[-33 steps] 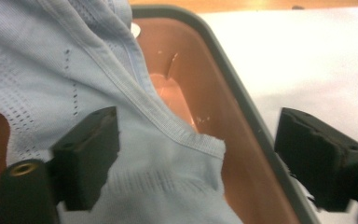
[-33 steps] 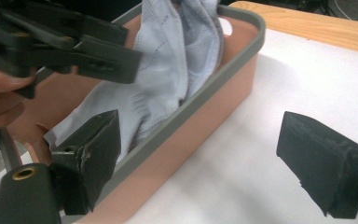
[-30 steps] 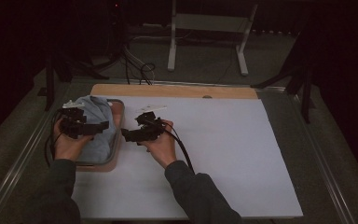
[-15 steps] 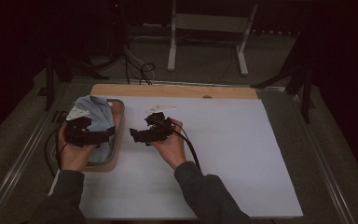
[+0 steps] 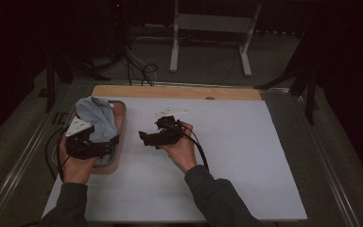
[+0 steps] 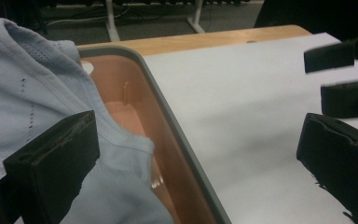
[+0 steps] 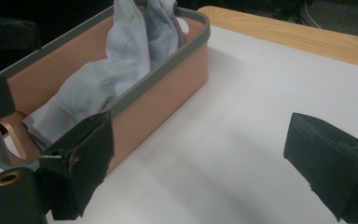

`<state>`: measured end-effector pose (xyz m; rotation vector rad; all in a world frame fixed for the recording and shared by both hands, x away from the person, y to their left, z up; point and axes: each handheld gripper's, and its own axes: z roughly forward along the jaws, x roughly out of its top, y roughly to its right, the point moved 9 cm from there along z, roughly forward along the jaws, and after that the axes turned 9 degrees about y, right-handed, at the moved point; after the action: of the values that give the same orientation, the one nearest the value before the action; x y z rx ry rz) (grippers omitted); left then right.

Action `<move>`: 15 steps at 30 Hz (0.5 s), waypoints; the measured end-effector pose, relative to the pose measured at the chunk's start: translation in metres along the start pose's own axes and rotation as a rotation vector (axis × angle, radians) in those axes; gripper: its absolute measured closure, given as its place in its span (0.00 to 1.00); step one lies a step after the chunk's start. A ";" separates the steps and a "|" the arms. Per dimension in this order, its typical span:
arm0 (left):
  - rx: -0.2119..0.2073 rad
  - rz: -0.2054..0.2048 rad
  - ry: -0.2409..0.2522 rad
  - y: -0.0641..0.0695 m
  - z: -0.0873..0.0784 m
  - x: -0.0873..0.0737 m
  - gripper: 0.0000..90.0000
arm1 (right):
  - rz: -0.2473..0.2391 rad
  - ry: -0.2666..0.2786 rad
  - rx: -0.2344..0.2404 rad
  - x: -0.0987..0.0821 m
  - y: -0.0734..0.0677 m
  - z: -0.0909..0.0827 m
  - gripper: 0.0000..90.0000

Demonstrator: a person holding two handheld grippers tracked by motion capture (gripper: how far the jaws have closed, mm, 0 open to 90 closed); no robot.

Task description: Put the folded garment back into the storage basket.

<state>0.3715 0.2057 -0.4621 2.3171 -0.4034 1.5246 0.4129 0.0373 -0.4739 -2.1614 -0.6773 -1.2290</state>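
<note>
Dim room; close fingers (image 6: 56,163) blurred — soft shadows.

Cloth (image 6: 32,107): soft pale-blue knit, perforated weave, matt. Bin (image 7: 168,100): smooth salmon plastic, slight sheen, grey rim. Table sheet (image 5: 227,156): matt white paper-like surface. Table edge (image 5: 179,91): light wood. Gripper pads (image 7: 326,163): rough matt black foam.

Cloth (image 5: 97,118) in basket (image 5: 121,124) at table's (image 5: 246,156) left edge

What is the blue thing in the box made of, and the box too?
The blue thing looks like soft knitted cloth: it droops in folds and has rows of tiny holes. The box looks like smooth, matte pinkish plastic with a grey rim, judging by its rounded moulded corners, though I can't be sure.
</note>
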 end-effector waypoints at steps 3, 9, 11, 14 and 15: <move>0.001 0.002 0.004 0.000 0.000 0.000 0.00 | -0.001 0.000 0.000 0.000 0.001 -0.001 0.10; -0.016 -0.010 0.031 0.003 -0.001 -0.003 0.00 | 0.008 -0.002 0.002 -0.003 0.005 -0.009 0.10; -0.012 -0.007 0.033 0.004 0.000 -0.004 0.00 | 0.004 0.006 0.001 -0.004 0.007 -0.011 0.10; -0.026 -0.020 0.050 0.006 -0.001 -0.004 0.00 | 0.007 0.003 -0.001 -0.007 0.010 -0.014 0.10; -0.026 -0.016 0.051 0.006 -0.002 -0.004 0.00 | 0.008 0.003 -0.001 -0.007 0.011 -0.016 0.10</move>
<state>0.3657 0.2010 -0.4643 2.2515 -0.3878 1.5585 0.4070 0.0177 -0.4759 -2.1612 -0.6664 -1.2282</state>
